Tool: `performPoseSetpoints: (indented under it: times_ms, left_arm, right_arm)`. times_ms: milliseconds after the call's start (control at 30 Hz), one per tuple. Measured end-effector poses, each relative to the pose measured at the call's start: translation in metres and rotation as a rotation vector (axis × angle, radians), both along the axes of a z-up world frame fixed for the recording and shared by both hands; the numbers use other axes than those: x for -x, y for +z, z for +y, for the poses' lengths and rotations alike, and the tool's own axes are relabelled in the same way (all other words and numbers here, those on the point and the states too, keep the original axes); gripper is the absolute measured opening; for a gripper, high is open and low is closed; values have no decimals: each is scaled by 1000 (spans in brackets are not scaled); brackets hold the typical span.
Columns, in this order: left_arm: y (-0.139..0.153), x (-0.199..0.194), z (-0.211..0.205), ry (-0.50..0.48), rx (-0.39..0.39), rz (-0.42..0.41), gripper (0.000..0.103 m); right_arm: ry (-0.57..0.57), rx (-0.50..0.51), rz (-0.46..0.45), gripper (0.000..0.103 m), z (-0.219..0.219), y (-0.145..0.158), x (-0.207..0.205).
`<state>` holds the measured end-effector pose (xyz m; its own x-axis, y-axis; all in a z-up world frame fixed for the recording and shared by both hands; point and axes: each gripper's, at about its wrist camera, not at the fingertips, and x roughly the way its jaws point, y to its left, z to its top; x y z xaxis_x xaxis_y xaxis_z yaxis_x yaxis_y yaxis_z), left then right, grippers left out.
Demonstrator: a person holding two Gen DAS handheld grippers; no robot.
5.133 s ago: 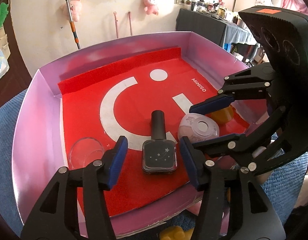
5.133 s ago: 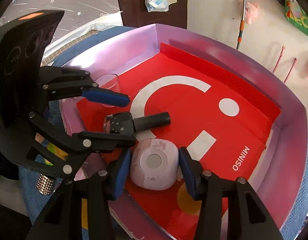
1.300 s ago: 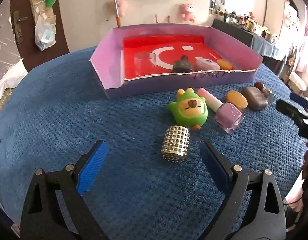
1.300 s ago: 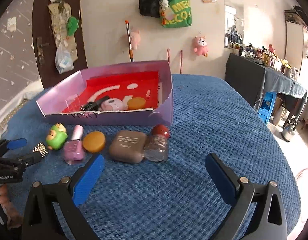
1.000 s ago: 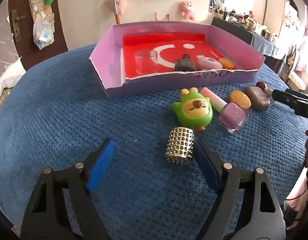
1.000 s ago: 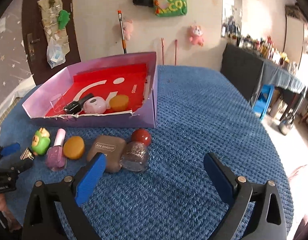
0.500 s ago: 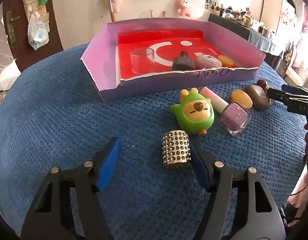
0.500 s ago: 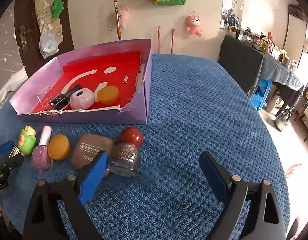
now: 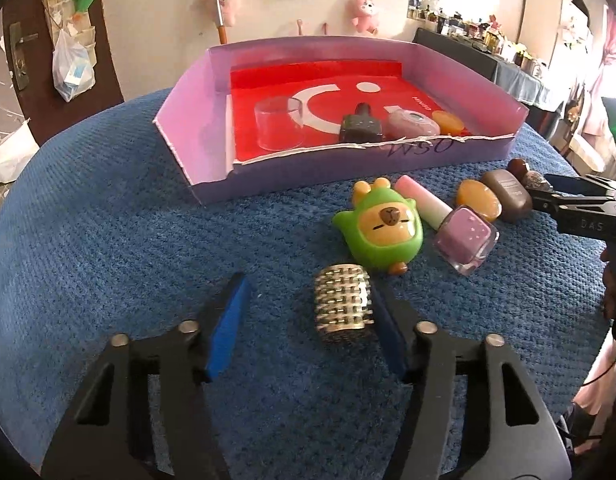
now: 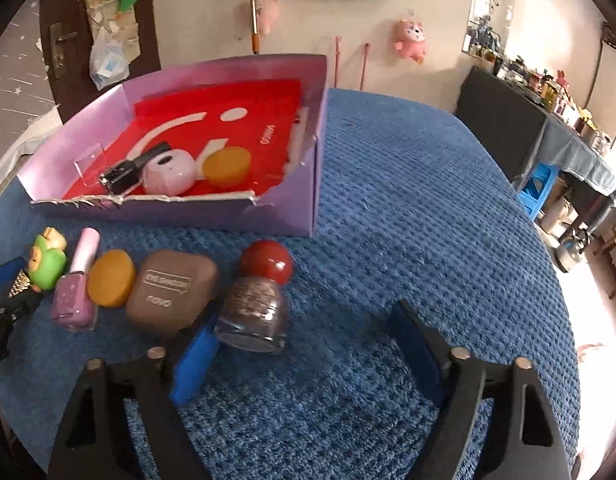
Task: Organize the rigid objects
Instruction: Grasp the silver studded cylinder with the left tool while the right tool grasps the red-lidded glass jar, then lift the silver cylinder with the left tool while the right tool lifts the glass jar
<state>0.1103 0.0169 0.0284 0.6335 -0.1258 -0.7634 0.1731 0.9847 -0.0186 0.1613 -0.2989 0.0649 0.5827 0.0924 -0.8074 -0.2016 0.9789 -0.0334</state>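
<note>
Your blue textured surface (image 9: pixel 107 220) carries the purple cardboard tray with a red liner (image 9: pixel 195 120), already holding four items, so the loose row in front is what remains. Your left claw (image 9: pixel 308 328) stands partly open around the silver studded cylinder (image 9: pixel 342 304), right pad touching. Your right claw (image 10: pixel 303 360) gapes wide, left pad beside the red-capped glitter polish bottle (image 10: pixel 255 304), holding nothing.

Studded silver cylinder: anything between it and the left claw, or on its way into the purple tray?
Nothing blocks the grasp: the studded silver cylinder already sits between the open left claw. The green capybara toy lies between it and the purple tray.
</note>
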Motion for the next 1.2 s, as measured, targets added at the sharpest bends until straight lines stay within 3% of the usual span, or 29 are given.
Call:
performPoseSetpoints:
  times_ms: [67, 133, 200, 233, 667, 1033, 1200]
  left_arm:
    - [1, 1, -3, -15, 9, -3, 36]
    - [2, 3, -7, -35, 15, -8, 24]
    - [3, 5, -10, -42, 12, -17, 24]
    - [5, 7, -11, -47, 15, -24, 24]
    - [36, 21, -5, -42, 33, -112, 24]
    - [33, 25, -5, -46, 39, -106, 24]
    - [21, 30, -3, -59, 38, -66, 24]
  right_arm:
    - [21, -23, 5, 72, 0, -1, -1]
    - [43, -45, 1, 56, 1, 0, 0]
    - [72, -75, -2, 39, 2, 1, 0]
    - [83, -108, 1, 36, 0, 1, -1]
    - [98, -186, -109, 33, -3, 39, 30]
    - [113, -205, -99, 33, 2, 34, 41]
    - [109, -211, -74, 33, 0, 26, 53]
